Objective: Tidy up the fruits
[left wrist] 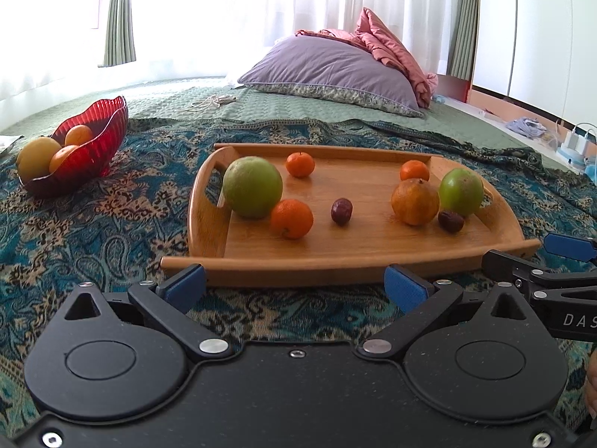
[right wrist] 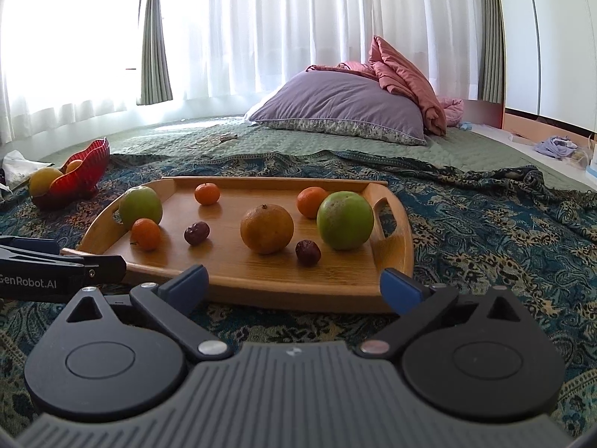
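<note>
Eight fruits remain on the flat wooden handled tray (left wrist: 335, 257); three, possibly more (view partly blocked), sit in the red ribbed glass bowl (left wrist: 93, 156) left of it. Left gripper (left wrist: 294, 287) and right gripper (right wrist: 293, 285) both released, empty, before the tray.

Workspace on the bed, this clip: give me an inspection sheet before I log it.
Surface: patterned blue throw over a green quilt.
Job's things: wooden tray holding two green fruits, four orange ones and two dark ones; red bowl to its left, with fruit.
Clutter: purple pillow, pink blanket.
Grippers: left gripper and right gripper both open, empty, short of the tray.
Cables: white cord on the quilt.
Surroundings: white curtains.
</note>
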The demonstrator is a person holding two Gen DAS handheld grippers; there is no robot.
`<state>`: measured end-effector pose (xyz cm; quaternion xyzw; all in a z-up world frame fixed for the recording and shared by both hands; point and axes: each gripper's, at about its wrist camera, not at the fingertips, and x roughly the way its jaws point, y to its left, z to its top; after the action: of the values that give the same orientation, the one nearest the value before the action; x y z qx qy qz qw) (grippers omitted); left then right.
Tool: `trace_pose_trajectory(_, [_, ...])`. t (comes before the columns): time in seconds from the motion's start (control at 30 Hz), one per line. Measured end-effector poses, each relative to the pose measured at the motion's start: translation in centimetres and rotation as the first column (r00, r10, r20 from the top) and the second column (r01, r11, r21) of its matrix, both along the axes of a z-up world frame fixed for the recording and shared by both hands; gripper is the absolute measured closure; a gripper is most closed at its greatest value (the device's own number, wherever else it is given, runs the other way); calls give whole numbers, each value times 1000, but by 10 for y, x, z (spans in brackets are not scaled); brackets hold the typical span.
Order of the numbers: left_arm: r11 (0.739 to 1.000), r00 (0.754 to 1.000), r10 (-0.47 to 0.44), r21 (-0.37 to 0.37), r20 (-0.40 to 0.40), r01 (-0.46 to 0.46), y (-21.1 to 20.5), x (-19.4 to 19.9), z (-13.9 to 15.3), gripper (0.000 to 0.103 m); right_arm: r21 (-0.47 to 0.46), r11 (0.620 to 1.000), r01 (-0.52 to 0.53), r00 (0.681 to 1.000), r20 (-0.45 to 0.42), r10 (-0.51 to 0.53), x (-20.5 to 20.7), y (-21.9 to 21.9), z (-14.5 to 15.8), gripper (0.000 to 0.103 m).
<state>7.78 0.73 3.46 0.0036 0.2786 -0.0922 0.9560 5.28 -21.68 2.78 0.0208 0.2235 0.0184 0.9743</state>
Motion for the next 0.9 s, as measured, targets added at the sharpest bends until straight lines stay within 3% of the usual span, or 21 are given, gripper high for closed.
trace_pose_trajectory(0.9, [996, 997, 0, 84, -75, 6, -4, 0, -33, 0, -26, 1000, 17, 995, -101, -20, -2, 10, -37, 0])
